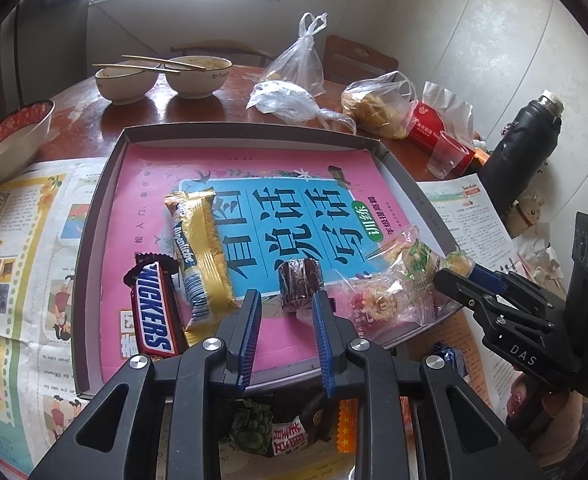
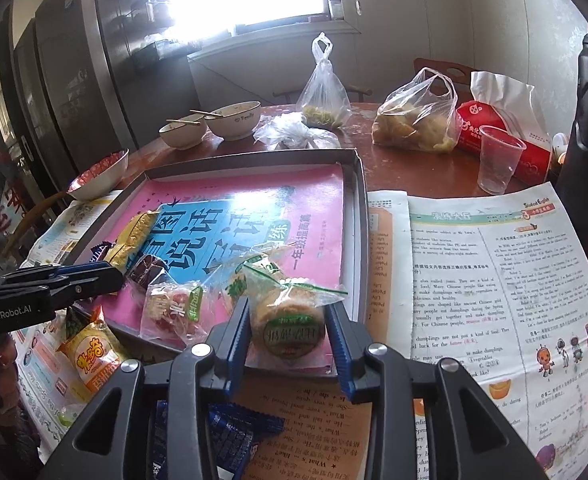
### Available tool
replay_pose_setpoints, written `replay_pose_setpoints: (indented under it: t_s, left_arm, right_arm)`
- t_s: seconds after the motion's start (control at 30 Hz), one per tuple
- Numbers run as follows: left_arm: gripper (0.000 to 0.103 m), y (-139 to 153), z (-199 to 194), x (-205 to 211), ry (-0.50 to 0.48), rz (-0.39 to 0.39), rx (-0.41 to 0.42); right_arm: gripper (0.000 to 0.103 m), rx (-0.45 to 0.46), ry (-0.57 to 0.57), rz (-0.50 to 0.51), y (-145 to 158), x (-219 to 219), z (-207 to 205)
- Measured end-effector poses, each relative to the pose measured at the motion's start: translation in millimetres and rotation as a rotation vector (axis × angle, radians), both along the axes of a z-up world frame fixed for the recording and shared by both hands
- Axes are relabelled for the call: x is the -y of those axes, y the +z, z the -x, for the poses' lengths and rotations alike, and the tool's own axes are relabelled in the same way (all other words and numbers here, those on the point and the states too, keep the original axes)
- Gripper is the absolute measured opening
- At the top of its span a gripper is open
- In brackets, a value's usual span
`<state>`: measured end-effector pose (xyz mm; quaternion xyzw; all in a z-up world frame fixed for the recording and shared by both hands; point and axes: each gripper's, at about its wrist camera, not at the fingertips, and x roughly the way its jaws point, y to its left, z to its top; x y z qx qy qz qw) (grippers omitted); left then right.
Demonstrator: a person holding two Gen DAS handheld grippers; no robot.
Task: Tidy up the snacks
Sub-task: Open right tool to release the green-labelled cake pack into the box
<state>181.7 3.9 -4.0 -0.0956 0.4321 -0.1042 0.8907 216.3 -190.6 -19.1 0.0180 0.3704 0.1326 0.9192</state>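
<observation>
A shallow grey tray [image 1: 94, 208] lined with a pink book holds a Snickers bar [image 1: 154, 312], a gold wafer pack [image 1: 200, 252], a dark round chocolate snack [image 1: 300, 284] and clear-wrapped round cakes [image 1: 390, 296]. My left gripper [image 1: 286, 308] is open, just in front of the chocolate snack. My right gripper [image 2: 288, 320] is shut on a clear-wrapped round cake [image 2: 290, 324] over the tray's near right corner [image 2: 360, 240]; it also shows in the left wrist view [image 1: 458, 268].
Loose snacks lie on newspaper in front of the tray: a blue packet [image 2: 230, 432], an orange packet [image 2: 94, 356], a green packet [image 1: 254, 428]. Bowls [image 1: 198, 76], plastic bags [image 1: 298, 60], a plastic cup [image 2: 498, 160], a red tissue pack [image 2: 506, 136] and a black flask [image 1: 526, 152] stand behind.
</observation>
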Motion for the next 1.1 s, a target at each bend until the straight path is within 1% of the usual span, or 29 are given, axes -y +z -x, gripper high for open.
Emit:
replay_pose_setpoints:
  t_s: [0.1,0.3,0.57,0.7,0.87,0.93,1.07,1.1]
  left_arm:
    - [0.027,1,2,-1,0.001,-0.001,0.002]
    - [0.027,5,6,0,-0.006,-0.004,0.011]
    - [0.028,11,13,5,-0.014,-0.017,0.022]
    - [0.035,14,15,4,-0.009,-0.022,0.028]
    - [0.04,18,18,4,-0.005,-0.031,0.038]
    - [0.046,20,20,4,-0.003,-0.034,0.042]
    - [0.053,22,22,4,-0.002,-0.037,0.047]
    - [0.058,23,23,4,0.0,-0.035,0.048]
  right_arm:
    - [0.039,-0.003,-0.003,0.004,1,1,1]
    - [0.046,0.014,-0.007,0.021,7,3,7]
    - [0.052,0.031,-0.013,0.005,16,7,11]
    - [0.053,0.037,-0.01,0.003,19,6,12]
    - [0.057,0.044,-0.012,-0.003,21,5,14]
    - [0.059,0.047,-0.01,-0.006,22,5,15]
    - [0.061,0.054,-0.008,-0.009,25,4,16]
    - [0.061,0.057,-0.009,-0.01,26,4,17]
